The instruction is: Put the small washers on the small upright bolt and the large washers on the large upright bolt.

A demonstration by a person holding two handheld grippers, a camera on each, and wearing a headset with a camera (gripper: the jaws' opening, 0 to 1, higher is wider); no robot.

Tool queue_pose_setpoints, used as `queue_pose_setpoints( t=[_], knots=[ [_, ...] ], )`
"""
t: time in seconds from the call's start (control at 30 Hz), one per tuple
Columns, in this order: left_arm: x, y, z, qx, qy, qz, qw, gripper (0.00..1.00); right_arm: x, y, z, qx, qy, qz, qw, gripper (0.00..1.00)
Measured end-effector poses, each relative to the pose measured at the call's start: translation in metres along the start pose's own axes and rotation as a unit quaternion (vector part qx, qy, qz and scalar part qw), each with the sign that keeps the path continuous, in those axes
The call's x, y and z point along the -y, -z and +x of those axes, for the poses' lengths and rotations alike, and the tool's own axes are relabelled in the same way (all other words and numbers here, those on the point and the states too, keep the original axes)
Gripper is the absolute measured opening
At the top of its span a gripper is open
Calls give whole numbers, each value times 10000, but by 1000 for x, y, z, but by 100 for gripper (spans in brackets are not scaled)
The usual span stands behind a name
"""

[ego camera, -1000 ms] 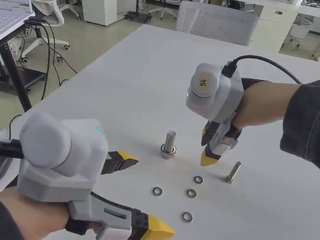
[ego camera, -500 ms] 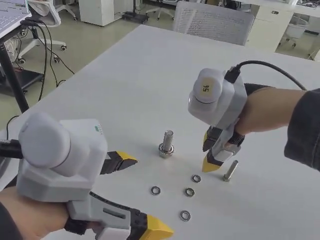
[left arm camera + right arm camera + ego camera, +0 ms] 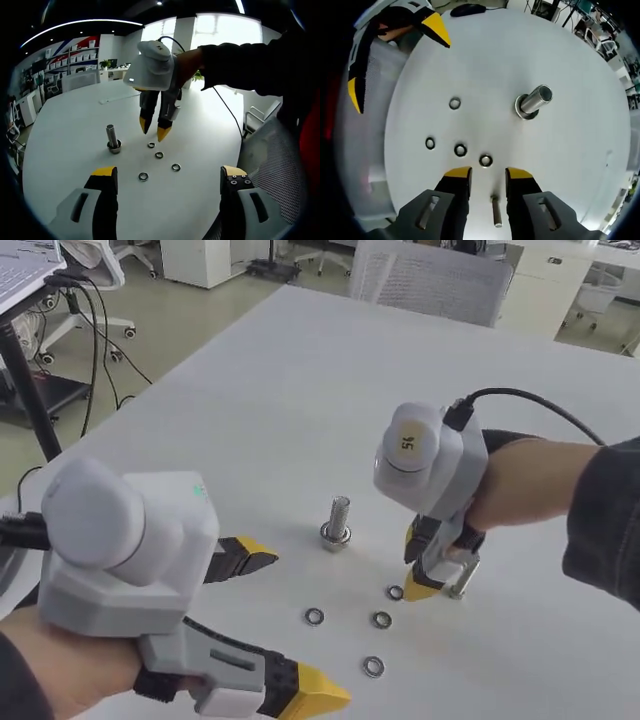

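The right gripper (image 3: 487, 175) is pointing down, its jaws partly open and empty, straddling the small bolt (image 3: 495, 212), which is lying flat, probably to stand it up. The left gripper (image 3: 298, 629) is hovering wide open and empty. Four loose washers (image 3: 382, 620) are lying near the upright large bolt (image 3: 338, 520).

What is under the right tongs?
The small bolt sits below the right tongs, between the open jaws; a washer lies just ahead. In the head view the tongs cover most of it.
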State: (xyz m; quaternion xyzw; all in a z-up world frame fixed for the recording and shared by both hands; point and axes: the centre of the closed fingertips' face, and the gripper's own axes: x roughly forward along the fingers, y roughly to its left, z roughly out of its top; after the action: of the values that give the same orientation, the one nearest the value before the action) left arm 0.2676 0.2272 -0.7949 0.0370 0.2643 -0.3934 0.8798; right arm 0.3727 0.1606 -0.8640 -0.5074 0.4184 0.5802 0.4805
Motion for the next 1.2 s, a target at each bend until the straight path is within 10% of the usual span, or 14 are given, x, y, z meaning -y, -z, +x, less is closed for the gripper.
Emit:
queue_pose_setpoints(
  t=[1.2],
  knots=[
    [0, 2, 0, -22, -17, -22, 10000, 84, -5, -4, 16, -7, 22, -149, 9999, 20]
  ],
)
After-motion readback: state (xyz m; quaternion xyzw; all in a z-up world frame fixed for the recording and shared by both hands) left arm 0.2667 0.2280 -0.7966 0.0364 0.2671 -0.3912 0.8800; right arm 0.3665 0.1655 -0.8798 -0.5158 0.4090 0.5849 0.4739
